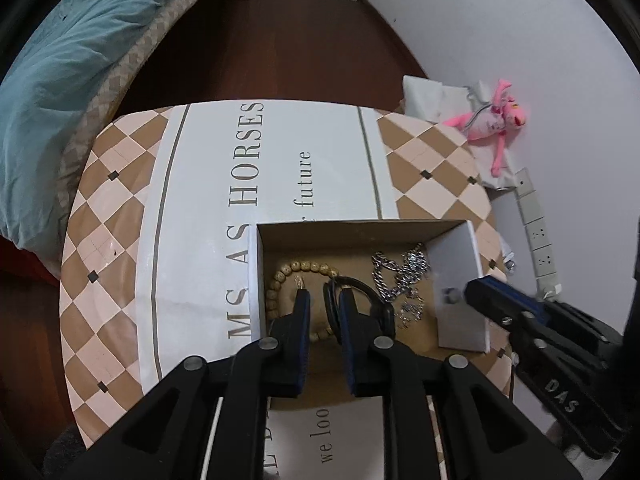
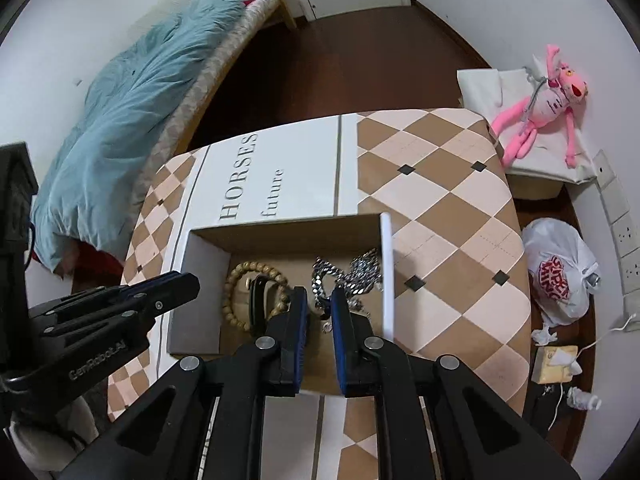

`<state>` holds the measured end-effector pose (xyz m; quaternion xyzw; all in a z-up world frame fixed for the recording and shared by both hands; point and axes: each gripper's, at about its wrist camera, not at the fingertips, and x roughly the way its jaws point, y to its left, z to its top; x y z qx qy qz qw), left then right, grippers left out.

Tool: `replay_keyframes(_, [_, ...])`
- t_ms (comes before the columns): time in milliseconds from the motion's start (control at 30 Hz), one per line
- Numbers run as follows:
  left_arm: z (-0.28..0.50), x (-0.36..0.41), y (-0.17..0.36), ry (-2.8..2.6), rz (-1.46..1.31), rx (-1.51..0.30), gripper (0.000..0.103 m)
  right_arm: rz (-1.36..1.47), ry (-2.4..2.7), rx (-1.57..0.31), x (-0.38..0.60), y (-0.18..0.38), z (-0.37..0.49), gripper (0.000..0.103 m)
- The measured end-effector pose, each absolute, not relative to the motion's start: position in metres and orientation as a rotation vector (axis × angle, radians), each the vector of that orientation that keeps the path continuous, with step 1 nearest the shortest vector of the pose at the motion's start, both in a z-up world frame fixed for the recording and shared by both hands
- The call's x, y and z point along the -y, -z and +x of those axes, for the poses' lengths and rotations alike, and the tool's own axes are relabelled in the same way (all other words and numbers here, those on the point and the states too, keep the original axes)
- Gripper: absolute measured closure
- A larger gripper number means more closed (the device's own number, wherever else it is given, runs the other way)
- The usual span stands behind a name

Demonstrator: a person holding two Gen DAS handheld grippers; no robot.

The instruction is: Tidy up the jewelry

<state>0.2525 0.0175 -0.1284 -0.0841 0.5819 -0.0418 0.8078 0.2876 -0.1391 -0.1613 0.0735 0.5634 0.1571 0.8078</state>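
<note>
Jewelry box on the table: bead bracelet toward its left wall, silver chains against its right. Your left gripper and right gripper hover narrowly parted, empty; lift clear without snagging links.

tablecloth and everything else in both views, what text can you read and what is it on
"MS AS HORSES": tablecloth, first letters hidden by the box
"future": tablecloth, under HORSES
"we loo": tablecloth, cut off by the left gripper
"DAS": right gripper, on its body in the left wrist view
"GenRobot.AI": left gripper body, right wrist view
"SUPER MINI": white plastic bag, partly crumpled, uncertain
Wall sockets: no readable text
</note>
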Motion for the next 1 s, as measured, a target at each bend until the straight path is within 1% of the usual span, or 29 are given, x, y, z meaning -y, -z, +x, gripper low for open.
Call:
replay_keyframes(33, [0.253, -0.017, 0.127, 0.078, -0.169, -1.241, 0.076, 0.161, -0.334, -1.204, 0.141, 0.160, 0.288, 0.073])
replay_keyframes(67, [0.254, -0.016, 0.126, 0.070, -0.158, -1.233, 0.068, 0.162, -0.330, -1.204, 0.143, 0.159, 0.288, 0.064])
replay_keyframes(100, [0.253, -0.016, 0.124, 0.063, -0.154, -1.227, 0.051, 0.156, -0.319, -1.203, 0.145, 0.158, 0.288, 0.062])
replay_keyframes(133, [0.252, -0.017, 0.123, 0.052, -0.155, -1.222, 0.037, 0.150, -0.313, -1.199, 0.147, 0.156, 0.288, 0.060])
replay_keyframes(167, [0.253, -0.018, 0.122, 0.045, -0.157, -1.216, 0.033, 0.143, -0.306, -1.199, 0.148, 0.155, 0.288, 0.060])
replay_keyframes(200, [0.250, -0.019, 0.120, 0.034, -0.152, -1.207, 0.032, 0.128, -0.293, -1.198, 0.149, 0.154, 0.287, 0.060])
replay_keyframes(233, [0.249, -0.020, 0.119, 0.021, -0.144, -1.201, 0.032, 0.104, -0.276, -1.191, 0.149, 0.152, 0.284, 0.057])
replay_keyframes(267, [0.248, -0.021, 0.118, 0.008, -0.138, -1.199, 0.031, 0.092, -0.264, -1.188, 0.150, 0.150, 0.283, 0.047])
replay_keyframes(300, [0.243, -0.022, 0.118, -0.005, -0.131, -1.193, 0.026, 0.072, -0.248, -1.187, 0.151, 0.149, 0.280, 0.041])
replay_keyframes(333, [0.241, -0.022, 0.118, -0.012, -0.126, -1.190, 0.019, 0.050, -0.232, -1.186, 0.151, 0.148, 0.277, 0.027])
replay_keyframes(367, [0.237, -0.023, 0.118, -0.022, -0.116, -1.188, 0.014, 0.028, -0.213, -1.182, 0.151, 0.147, 0.274, 0.015])
replay_keyframes(400, [0.233, -0.023, 0.119, -0.029, -0.104, -1.185, 0.007, 0.003, -0.194, -1.181, 0.151, 0.148, 0.271, 0.012])
replay_keyframes(433, [0.229, -0.023, 0.120, -0.041, -0.092, -1.180, 0.005, -0.027, -0.174, -1.187, 0.150, 0.149, 0.266, 0.009])
replay_keyframes(500, [0.222, -0.024, 0.120, -0.057, -0.079, -1.170, 0.004, -0.050, -0.157, -1.195, 0.150, 0.151, 0.261, 0.007])
replay_keyframes(567, [0.213, -0.025, 0.120, -0.075, -0.075, -1.167, 0.004, -0.066, -0.140, -1.196, 0.152, 0.152, 0.253, 0.004])
replay_keyframes(767, [0.189, -0.026, 0.102, -0.096, -0.076, -1.126, 0.004, -0.073, -0.109, -1.166, 0.158, 0.134, 0.230, 0.003])
replay_keyframes(1000, [0.150, -0.022, 0.053, -0.090, -0.076, -1.023, 0.004, -0.066, -0.074, -1.062, 0.162, 0.080, 0.188, 0.003])
